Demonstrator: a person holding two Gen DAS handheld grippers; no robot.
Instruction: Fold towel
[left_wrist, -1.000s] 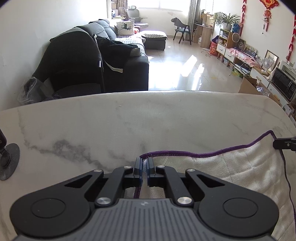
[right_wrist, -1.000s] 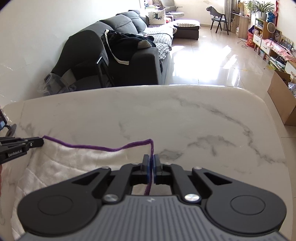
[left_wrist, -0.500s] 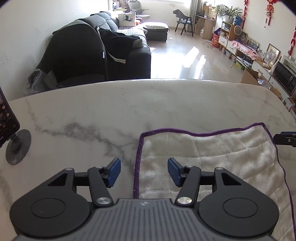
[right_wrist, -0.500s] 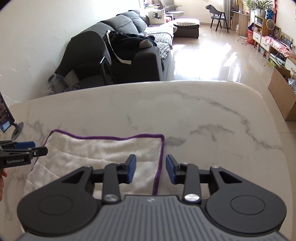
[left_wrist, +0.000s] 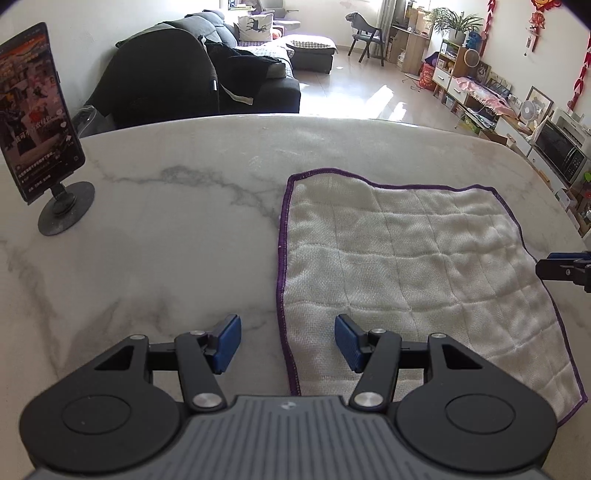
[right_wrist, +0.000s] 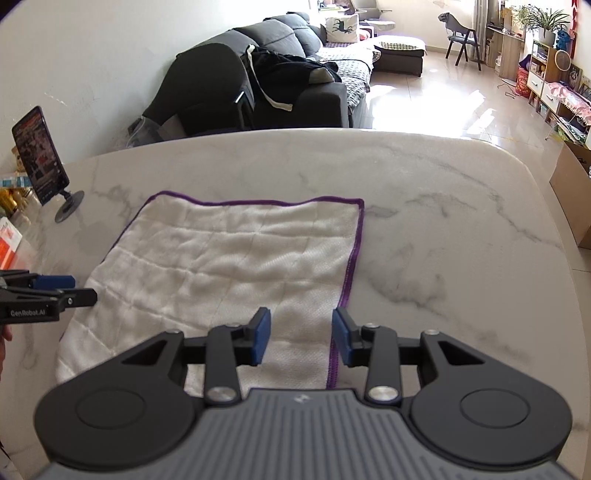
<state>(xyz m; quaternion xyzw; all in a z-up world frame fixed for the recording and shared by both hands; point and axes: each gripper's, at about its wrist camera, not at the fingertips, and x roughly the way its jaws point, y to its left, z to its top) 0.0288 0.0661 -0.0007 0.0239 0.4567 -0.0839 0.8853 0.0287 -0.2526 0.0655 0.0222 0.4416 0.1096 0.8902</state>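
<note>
The towel (left_wrist: 406, 266) lies flat on the marble table (left_wrist: 166, 221), spread as a rough rectangle, white quilted cloth with a purple stitched border. Whether it is a single layer or already doubled cannot be told from these views; the surface shows shallow creases and a slight wave along the far edge, with the corners lying down.

Judgement on the step in hand: nothing is held, so this reads as a pause between folds, with the next grasp not yet begun. The next move would call for each gripper to settle on a matching edge or corner, pinch the border cleanly, then carry it across to meet the opposite side with the edges aligned.

The left gripper (left_wrist: 288, 343) hovers over the towel's near left border, fingers spread wide, one blue pad over bare marble and the other over cloth. The right gripper (right_wrist: 301, 341) hangs over the near right border, likewise spread and pinching nothing, the purple hem running between its pads.

A phone (left_wrist: 33, 110) on a round stand rests at the table's left side, well apart from the towel. A dark sofa (right_wrist: 266, 85) stands beyond the table.
</note>
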